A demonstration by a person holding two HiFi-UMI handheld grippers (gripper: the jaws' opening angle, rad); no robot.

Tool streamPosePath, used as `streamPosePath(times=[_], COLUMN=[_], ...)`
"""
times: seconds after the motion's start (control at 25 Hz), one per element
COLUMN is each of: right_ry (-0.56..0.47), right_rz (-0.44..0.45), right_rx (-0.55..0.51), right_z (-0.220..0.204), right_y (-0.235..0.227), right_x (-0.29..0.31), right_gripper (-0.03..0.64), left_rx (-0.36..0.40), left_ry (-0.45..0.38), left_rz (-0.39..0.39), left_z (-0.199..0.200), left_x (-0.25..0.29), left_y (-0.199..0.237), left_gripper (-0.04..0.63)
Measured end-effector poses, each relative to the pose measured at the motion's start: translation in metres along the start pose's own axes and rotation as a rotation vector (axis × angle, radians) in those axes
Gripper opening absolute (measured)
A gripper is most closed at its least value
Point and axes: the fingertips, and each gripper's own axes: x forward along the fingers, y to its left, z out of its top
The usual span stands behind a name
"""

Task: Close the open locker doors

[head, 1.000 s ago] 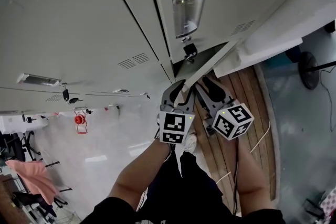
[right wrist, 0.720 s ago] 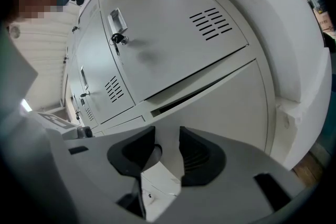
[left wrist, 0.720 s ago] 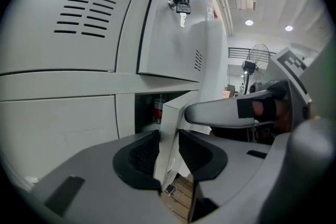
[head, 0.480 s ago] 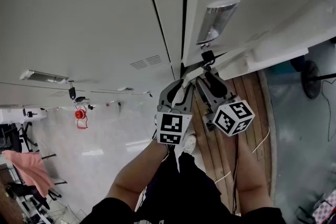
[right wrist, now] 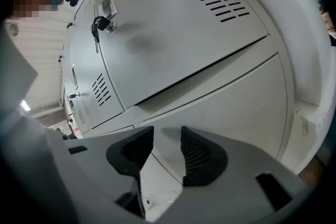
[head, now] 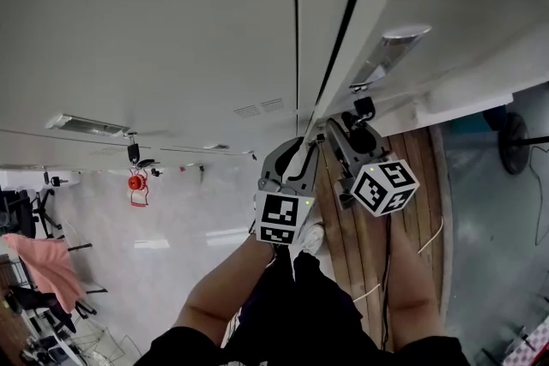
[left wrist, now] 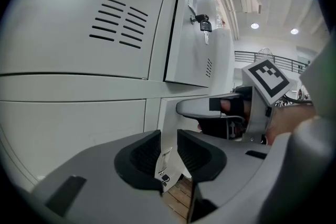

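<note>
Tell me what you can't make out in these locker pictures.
Space behind the door: head view, the nearly shut door hides it.
Right tool: right gripper view, unclear whether it presses the panel between its jaws.
Key: head view, too small for detail.
Door's far end: head view, cut off by the top edge.

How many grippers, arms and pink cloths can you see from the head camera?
Hand-held grippers: 2, the left hand-held gripper, its jaws just closed further on the door edge, and the right hand-held gripper
Arms: 2, left arm, right arm
Pink cloth: 1
Total: 5
</note>
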Motion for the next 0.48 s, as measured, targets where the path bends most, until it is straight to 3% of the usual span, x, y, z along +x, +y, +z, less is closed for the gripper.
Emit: streamPosePath(times=[0.48], right_ry=[-0.005], right_rz=[-0.018], right_rx=[-0.003], right_z=[0.003], right_y=[-0.003], right_x=[0.011], right_gripper=[0.15], left_rx=[-0.001], left_ry=[0.007], left_rz=[-0.008], left_z=[-0.003], left_x=[-0.013], left_y=[0.004], left_gripper=[0.098])
